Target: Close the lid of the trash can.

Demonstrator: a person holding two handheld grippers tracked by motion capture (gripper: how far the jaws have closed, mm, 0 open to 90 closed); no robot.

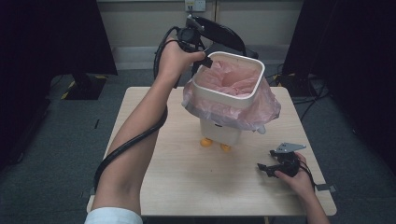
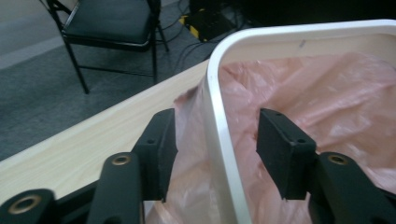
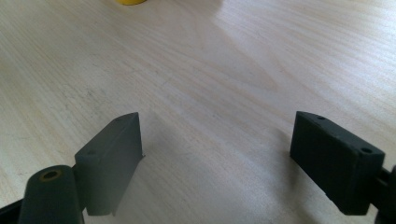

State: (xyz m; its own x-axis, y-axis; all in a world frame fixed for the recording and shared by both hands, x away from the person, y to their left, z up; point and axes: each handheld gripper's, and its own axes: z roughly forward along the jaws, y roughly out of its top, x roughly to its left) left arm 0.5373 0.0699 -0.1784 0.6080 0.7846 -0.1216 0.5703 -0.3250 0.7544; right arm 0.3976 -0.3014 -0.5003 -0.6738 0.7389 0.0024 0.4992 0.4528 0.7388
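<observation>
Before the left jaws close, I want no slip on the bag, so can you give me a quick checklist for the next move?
1. Left gripper open: ok, jaws stand apart.
2. Jaws straddle the bin rim, one outside, one inside: ok.
3. Pink bag lies between the jaws: ok, plastic shows on both sides of the rim.
4. White bin stands upright on the table: ok.
5. Right gripper out of the way: ok, open and low over the table, apart from the bin.
6. Bag is free all round the rim: cannot tell, the far side is hidden.
</observation>
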